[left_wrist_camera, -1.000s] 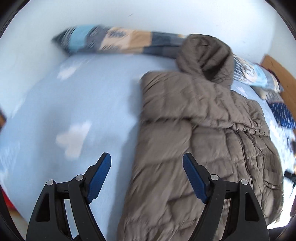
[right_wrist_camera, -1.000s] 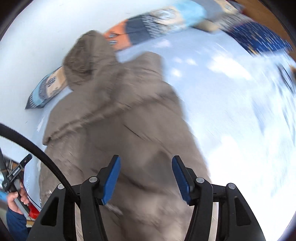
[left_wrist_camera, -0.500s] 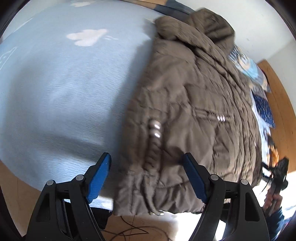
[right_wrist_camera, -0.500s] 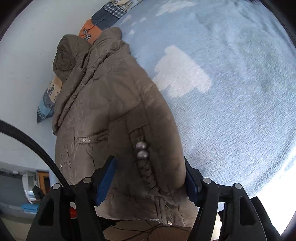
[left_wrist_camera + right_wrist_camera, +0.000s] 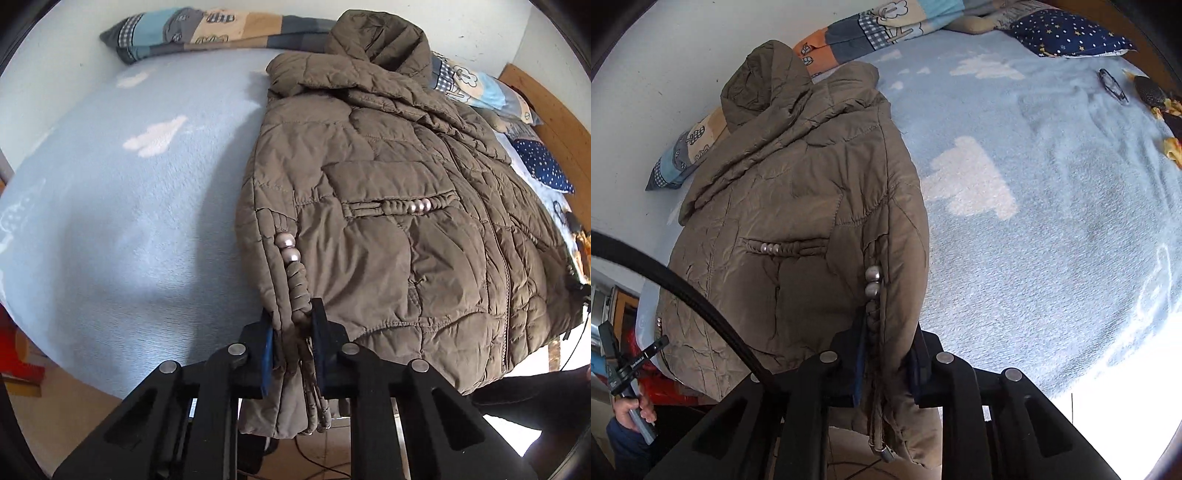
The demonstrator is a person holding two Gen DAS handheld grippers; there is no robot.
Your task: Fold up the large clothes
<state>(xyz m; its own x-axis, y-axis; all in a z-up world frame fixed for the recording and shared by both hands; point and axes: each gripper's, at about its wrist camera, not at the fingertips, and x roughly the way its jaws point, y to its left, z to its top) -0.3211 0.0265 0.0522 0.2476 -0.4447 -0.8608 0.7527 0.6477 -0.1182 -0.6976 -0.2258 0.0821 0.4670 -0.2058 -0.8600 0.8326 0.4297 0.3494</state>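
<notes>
Left gripper [image 5: 291, 349] has just clamped its jaws on the hem corner of the brown puffer jacket [image 5: 388, 206], which lies flat on the blue bed [image 5: 110, 221], hood toward the wall. Right gripper [image 5: 886, 363] has just pinched the opposite hem corner too.

Olive-brown quilted jacket [image 5: 388, 206], pale blue cloud-patterned blanket [image 5: 122, 206]

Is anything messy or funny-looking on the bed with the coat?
A little. The brown coat hangs over the edge of the blue blanket instead of lying fully on it. A pair of glasses lies loose on the blanket in the right wrist view.
</notes>
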